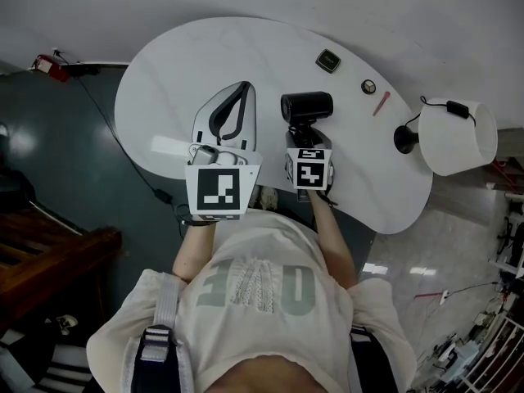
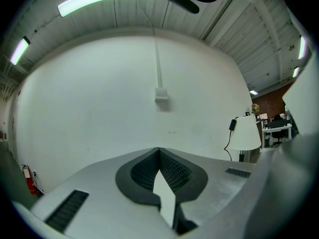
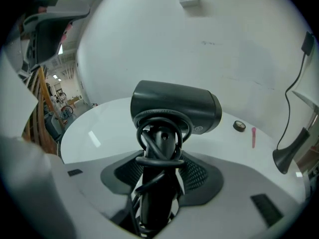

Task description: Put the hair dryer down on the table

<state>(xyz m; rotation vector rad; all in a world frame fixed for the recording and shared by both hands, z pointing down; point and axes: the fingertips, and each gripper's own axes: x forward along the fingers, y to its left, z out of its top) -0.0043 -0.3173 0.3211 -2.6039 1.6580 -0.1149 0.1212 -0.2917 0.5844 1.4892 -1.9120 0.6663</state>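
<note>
A black hair dryer [image 1: 307,106] is over the middle of the white oval table [image 1: 180,56], its cord wound round the handle. My right gripper [image 1: 301,134] is shut on that handle [image 3: 157,183], and the barrel [image 3: 175,107] lies crosswise beyond the jaws. I cannot tell whether the dryer touches the tabletop. My left gripper [image 1: 243,88] is just left of the dryer, over the table. In the left gripper view its jaws [image 2: 159,151] meet at the tips with nothing between them.
A lamp with a white shade [image 1: 458,136] and black base [image 1: 404,139] stands at the table's right end. A small dark square item [image 1: 328,60], a round item [image 1: 369,87] and a pink pen [image 1: 381,103] lie at the back right. A red extinguisher [image 1: 51,68] is on the floor at the left.
</note>
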